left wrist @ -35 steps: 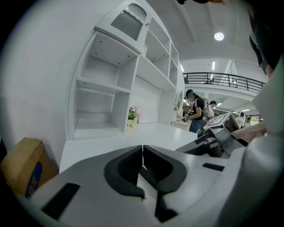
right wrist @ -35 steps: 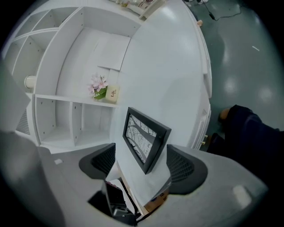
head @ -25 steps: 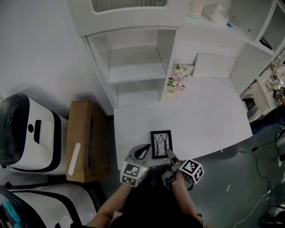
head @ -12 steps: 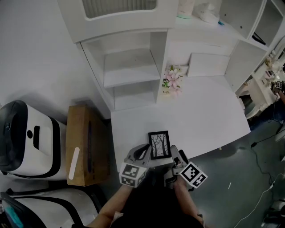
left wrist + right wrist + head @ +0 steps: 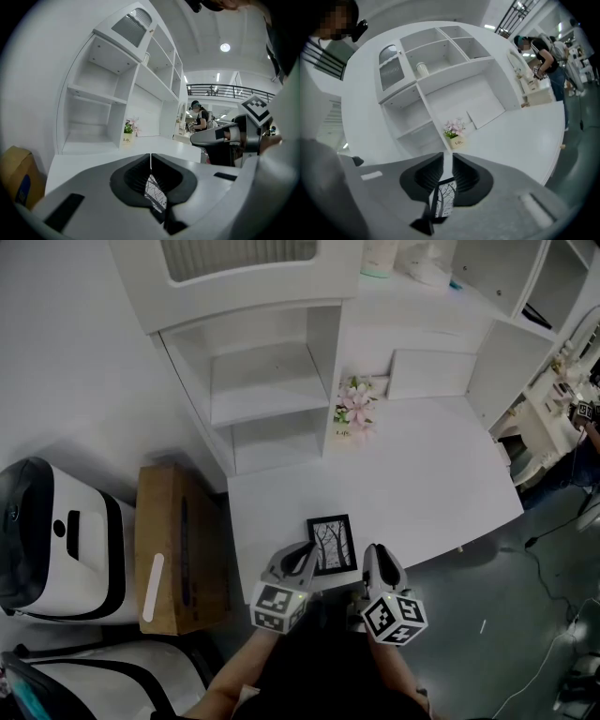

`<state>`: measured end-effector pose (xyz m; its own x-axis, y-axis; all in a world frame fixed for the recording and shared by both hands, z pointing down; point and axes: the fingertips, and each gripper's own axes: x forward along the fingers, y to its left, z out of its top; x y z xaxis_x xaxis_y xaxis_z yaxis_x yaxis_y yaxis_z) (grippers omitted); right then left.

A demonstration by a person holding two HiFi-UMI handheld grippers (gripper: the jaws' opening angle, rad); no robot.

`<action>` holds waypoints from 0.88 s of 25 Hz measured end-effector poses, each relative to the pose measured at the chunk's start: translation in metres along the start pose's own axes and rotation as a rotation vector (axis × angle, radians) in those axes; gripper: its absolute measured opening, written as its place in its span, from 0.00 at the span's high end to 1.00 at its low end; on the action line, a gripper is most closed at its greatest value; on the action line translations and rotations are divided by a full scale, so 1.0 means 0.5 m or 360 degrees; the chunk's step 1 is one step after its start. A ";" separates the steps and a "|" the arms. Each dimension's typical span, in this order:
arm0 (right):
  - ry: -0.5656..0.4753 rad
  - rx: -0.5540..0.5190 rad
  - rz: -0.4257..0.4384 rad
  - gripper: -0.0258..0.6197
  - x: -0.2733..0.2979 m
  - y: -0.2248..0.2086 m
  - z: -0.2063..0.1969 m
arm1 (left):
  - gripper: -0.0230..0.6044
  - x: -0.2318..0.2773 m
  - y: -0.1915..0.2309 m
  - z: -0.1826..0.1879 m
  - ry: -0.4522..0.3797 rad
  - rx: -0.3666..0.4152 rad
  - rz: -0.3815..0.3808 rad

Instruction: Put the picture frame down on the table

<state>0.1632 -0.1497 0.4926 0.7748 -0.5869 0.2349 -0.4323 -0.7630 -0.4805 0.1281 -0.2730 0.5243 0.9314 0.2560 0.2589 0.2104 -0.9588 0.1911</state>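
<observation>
Picture frame [image 5: 331, 545] apparently lies flat on the table [image 5: 422, 474], with left gripper [image 5: 302, 557] and right gripper [image 5: 373, 557] closed, empty, beside it.

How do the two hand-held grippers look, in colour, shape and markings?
Both the left gripper and right gripper have pale grey bodies with two black ribbed jaw pads. Each carries a cube with black-and-white square markers. No cables are visible.

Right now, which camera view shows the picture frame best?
The head view: it shows the whole picture frame from above, on the white table, with all four edges visible. The left gripper view shows only a sliver of it behind the jaws. The right gripper view shows a partial strip below the jaws.
</observation>
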 end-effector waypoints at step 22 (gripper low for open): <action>0.0037 -0.0232 0.0030 0.95 0.014 0.031 -0.008 | 0.94 0.012 0.007 -0.010 0.0036 -0.0015 -0.0015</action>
<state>0.1602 -0.1668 0.4900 0.7555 -0.6066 0.2474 -0.5106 -0.7819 -0.3576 0.1327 -0.2742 0.5313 0.9225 0.2675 0.2784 0.2160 -0.9552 0.2022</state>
